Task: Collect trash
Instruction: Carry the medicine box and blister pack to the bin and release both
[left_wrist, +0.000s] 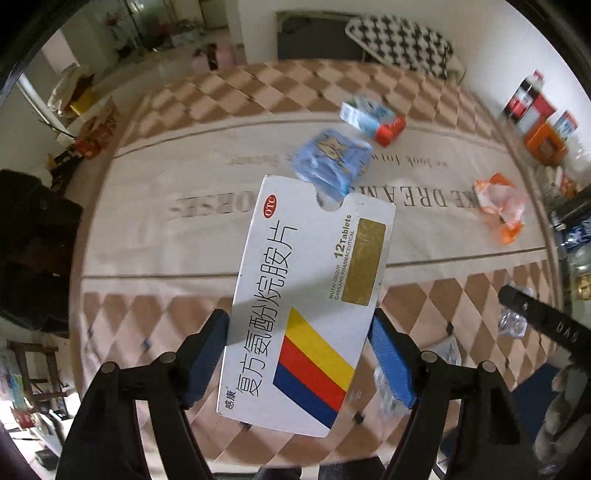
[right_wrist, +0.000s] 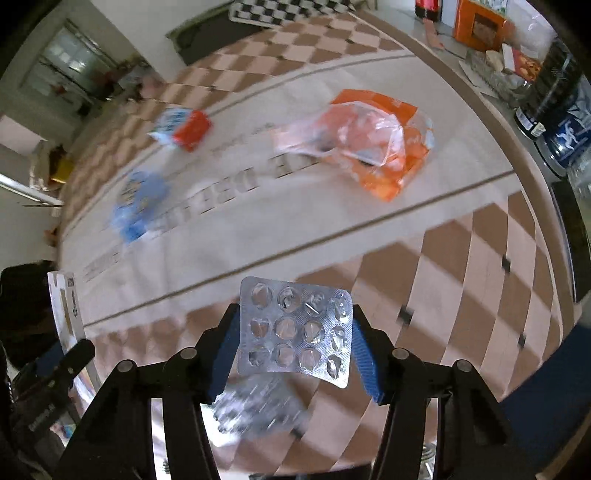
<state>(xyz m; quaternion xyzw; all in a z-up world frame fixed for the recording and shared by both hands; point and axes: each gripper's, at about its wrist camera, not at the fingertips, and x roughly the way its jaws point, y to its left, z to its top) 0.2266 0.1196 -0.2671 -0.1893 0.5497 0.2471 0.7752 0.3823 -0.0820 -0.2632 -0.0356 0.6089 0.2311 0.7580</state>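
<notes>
Left tongs (left_wrist: 299, 354): clamped on the flat white cardboard medicine box (left_wrist: 306, 295), held above the worktop (left_wrist: 184, 243).
Right tongs (right_wrist: 291, 347): gripping the empty silver blister pack (right_wrist: 295, 330) — keep both squeezes firm until over a bin; none shows.
Remaining: crumpled orange plastic wrapper (right_wrist: 369, 140).

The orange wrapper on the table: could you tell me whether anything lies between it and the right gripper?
The right gripper already holds an empty pill sheet. Otherwise only bare tablecloth lies before the orange wrapper.
</notes>
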